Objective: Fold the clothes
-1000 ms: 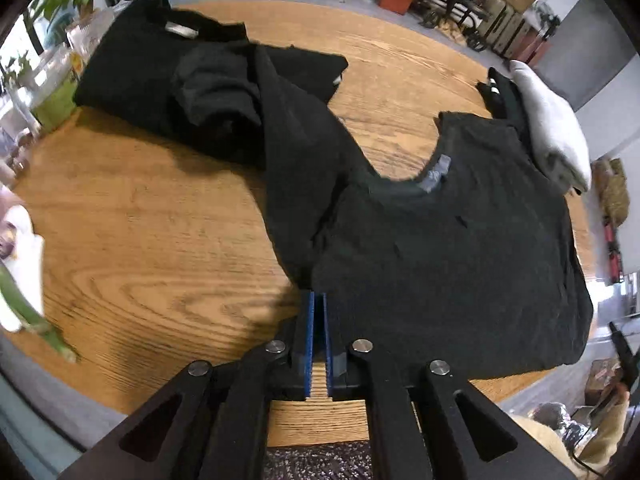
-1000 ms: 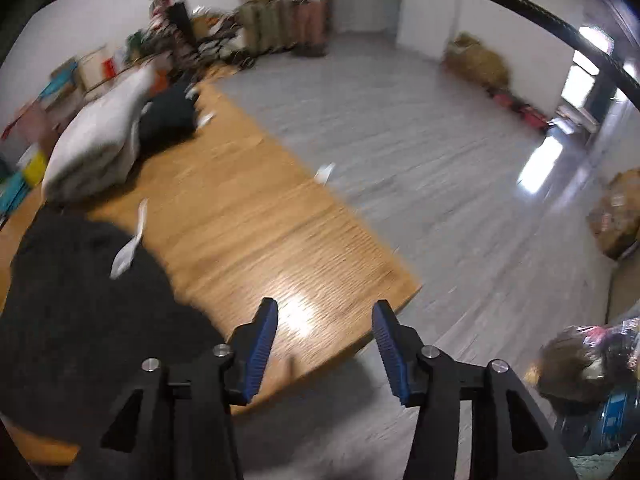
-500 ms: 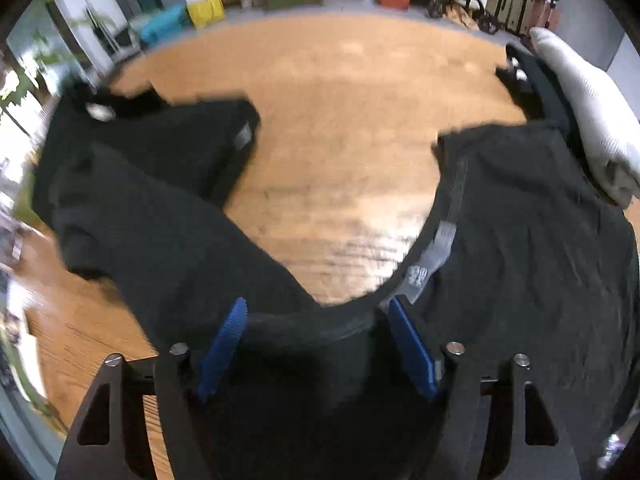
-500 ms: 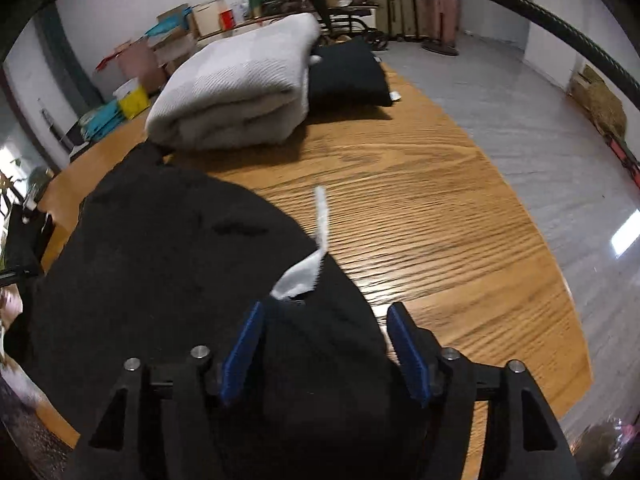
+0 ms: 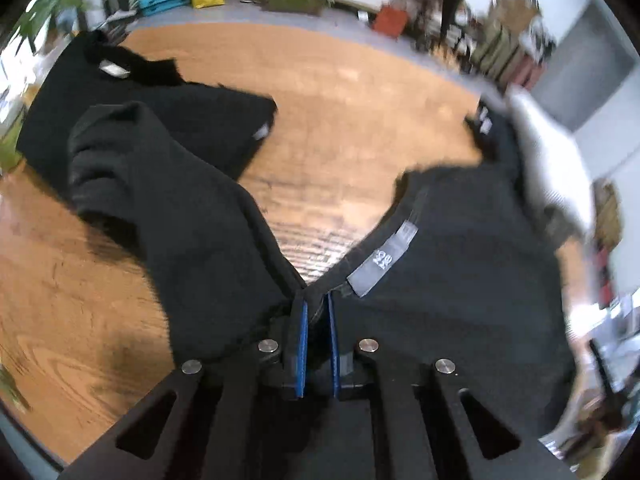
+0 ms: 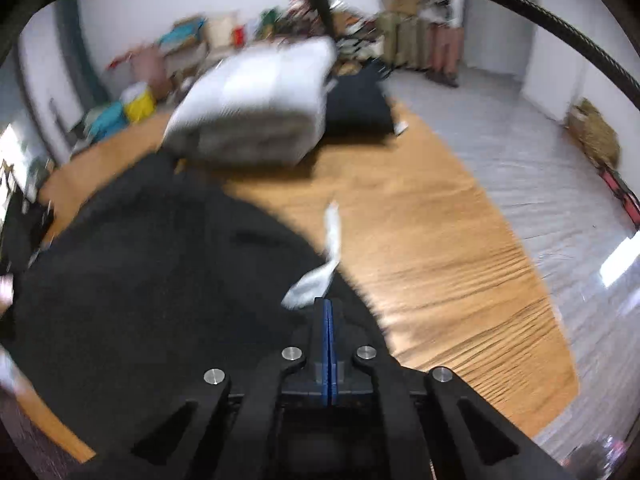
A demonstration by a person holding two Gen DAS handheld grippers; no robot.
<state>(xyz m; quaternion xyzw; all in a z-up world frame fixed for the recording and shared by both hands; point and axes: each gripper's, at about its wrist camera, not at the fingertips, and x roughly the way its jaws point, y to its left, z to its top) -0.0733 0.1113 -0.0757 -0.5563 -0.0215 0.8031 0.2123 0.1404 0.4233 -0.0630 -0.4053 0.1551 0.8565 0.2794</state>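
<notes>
Looking down at the wooden table (image 5: 352, 92) first, since everything else sits on it and we'll place things off it. Biggest item on the table is the black shirt (image 5: 460, 280) we're folding, spread across the near part of the tabletop with its neckline facing the middle of the table and one sleeve (image 5: 132, 168) trailing off to the left side. On the table's far left corner is another black garment (image 5: 168, 96), lying flat, with the sleeve draped partly over it. On the table's right end there's a folded light grey stack (image 6: 260, 108), and just behind that, still on the table, a smaller folded black pile (image 6: 356, 108). The shot's pretty blurry on that side so we can't say much more.

Now the tongs. Our left gripper (image 5: 316, 312) is at the near edge of the table, jaws closing in tight on the shirt's collar, fabric bunched between the blue pads (image 5: 303, 328), right next to the grey neck label (image 5: 384, 264). Our right gripper (image 6: 328, 312) is further along the table's near edge, jaws pinched fully together on the shirt's hem, just below a white care tag (image 6: 320, 272) that sticks up off the fabric toward the bare wood.
</notes>
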